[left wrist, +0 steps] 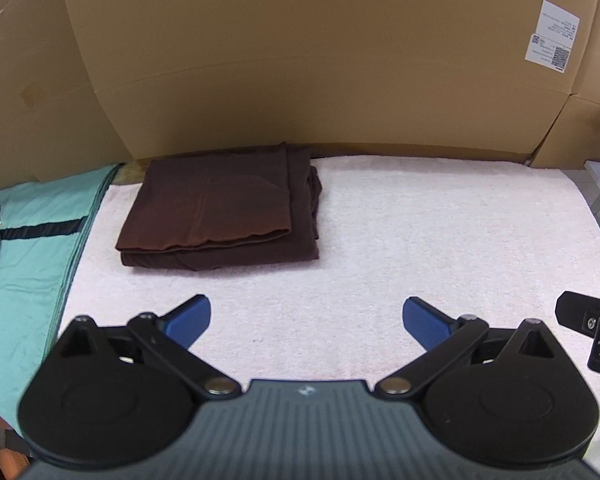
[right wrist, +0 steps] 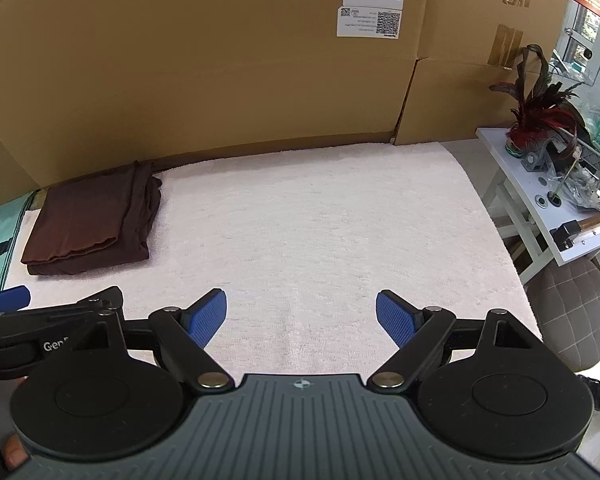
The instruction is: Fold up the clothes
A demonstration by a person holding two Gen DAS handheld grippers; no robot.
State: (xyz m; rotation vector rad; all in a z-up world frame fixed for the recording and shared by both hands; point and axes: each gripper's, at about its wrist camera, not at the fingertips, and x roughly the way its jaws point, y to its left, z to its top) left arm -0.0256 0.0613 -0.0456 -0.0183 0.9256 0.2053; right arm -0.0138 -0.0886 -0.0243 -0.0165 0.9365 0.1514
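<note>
A brown garment lies folded flat at the far left corner of the white towel. Both grippers, left gripper nearer and right gripper, are held apart and empty.

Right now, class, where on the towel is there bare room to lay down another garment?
The white towel lies bare from the folded brown garment across to its right edge and from the cardboard wall forward to both open grippers. Only the far left corner is occupied.
</note>
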